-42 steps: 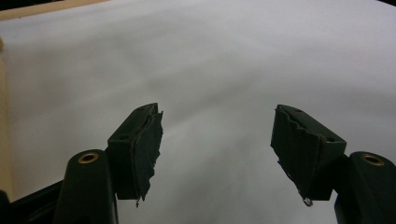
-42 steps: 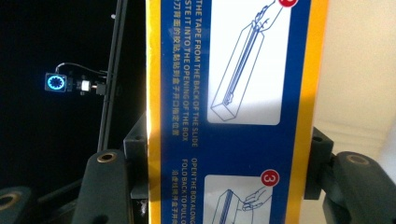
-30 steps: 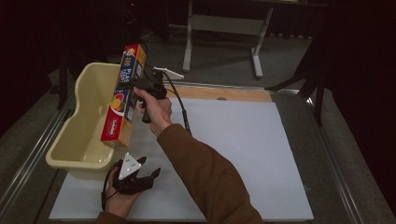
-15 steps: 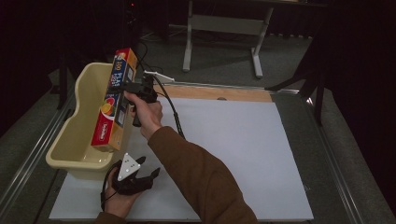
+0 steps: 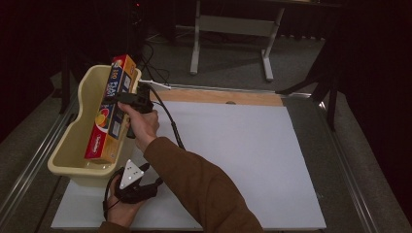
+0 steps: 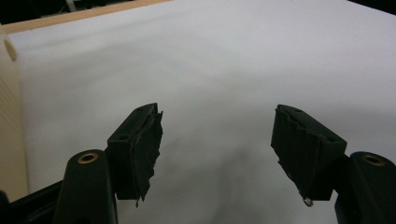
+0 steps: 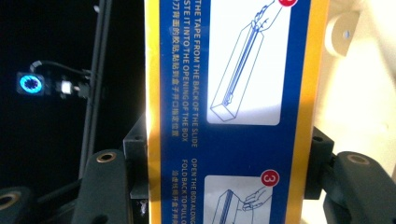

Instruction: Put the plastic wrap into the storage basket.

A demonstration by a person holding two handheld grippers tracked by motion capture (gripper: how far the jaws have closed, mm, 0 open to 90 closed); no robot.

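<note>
Table: We see a big white sheet (image 5: 252,160) over the table, with a wood strip (image 5: 218,96) along its far edge.
Bin: A cream plastic bin (image 5: 63,165) sits at the left side of the sheet.
Box: Our long box (image 5: 111,114) is yellow, red and blue, with printed steps (image 7: 247,60) on one face. It leans in the bin, near end low inside it, far end poking up over the far rim.
How it feels: We think it is light and stiff, made of thin card. It looks smooth, so it could slip, and a hard squeeze could dent it.
Where to hold: We think the best spot is across its narrow sides, close to the middle, so it does not tip.
Right tongs: Our right gripper (image 5: 127,99) is clamped on the box at about its middle, one jaw on each narrow side.
Left tongs: Our left gripper (image 6: 224,144) has its jaws wide apart with nothing between them. It rests low at the near left, just beside the bin.
</note>
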